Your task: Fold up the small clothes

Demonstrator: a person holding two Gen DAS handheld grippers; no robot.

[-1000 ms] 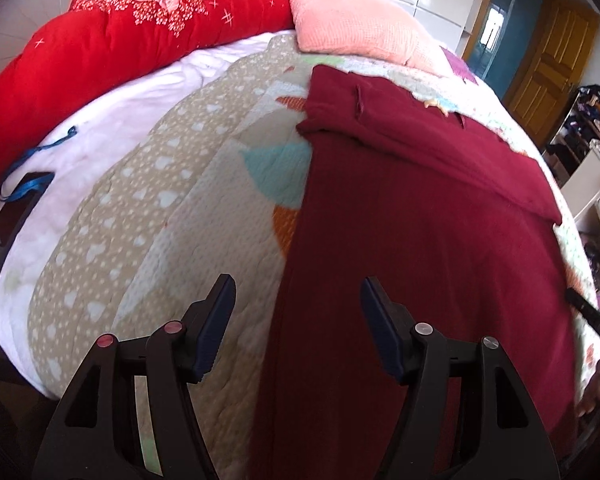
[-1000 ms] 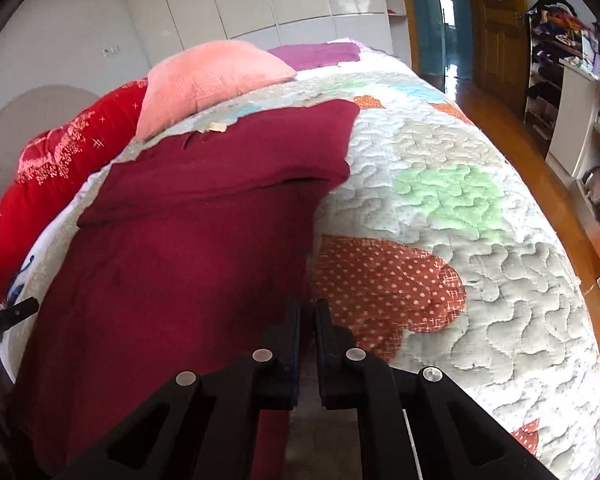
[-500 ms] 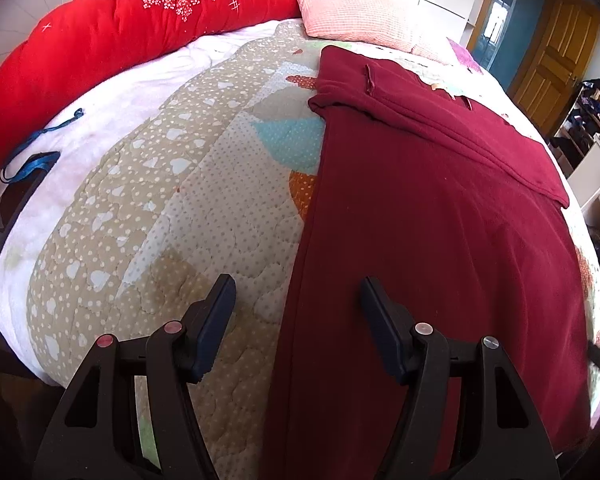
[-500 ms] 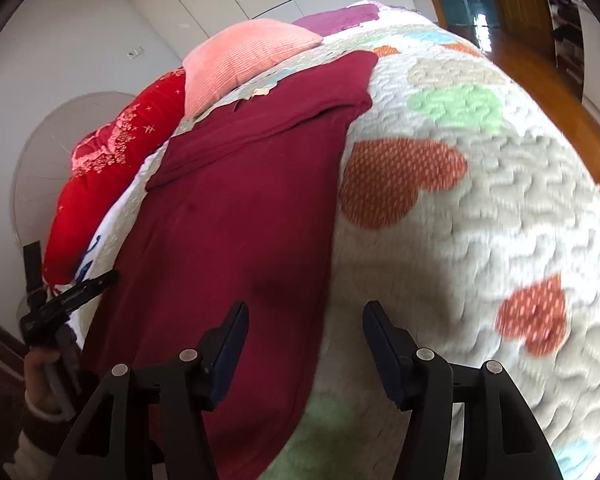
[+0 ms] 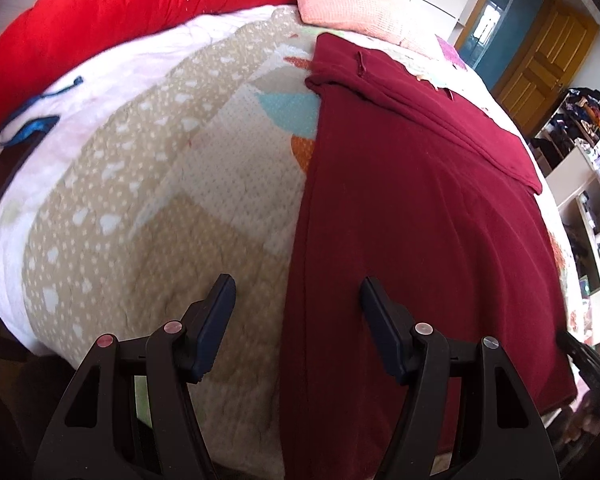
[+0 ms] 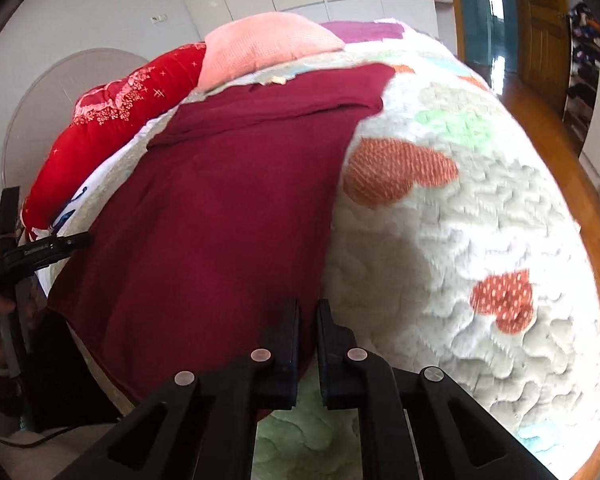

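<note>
A soft, limp maroon garment (image 5: pixel 420 208) lies flat on the bed's quilt (image 5: pixel 160 200); its near corners look best for gripping, the left claw (image 5: pixel 298 300) gaping astride the 7 o'clock hem, the right claw (image 6: pixel 308 320) just closed, seemingly pinching its edge.

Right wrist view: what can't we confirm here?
- Whether the right gripper pinches the maroon garment: its fingers cover the cloth edge.
- Garment's near hem: cut off below the left gripper in the left wrist view.
- Dark flat item on the bed: clipped by the frame edge.
</note>
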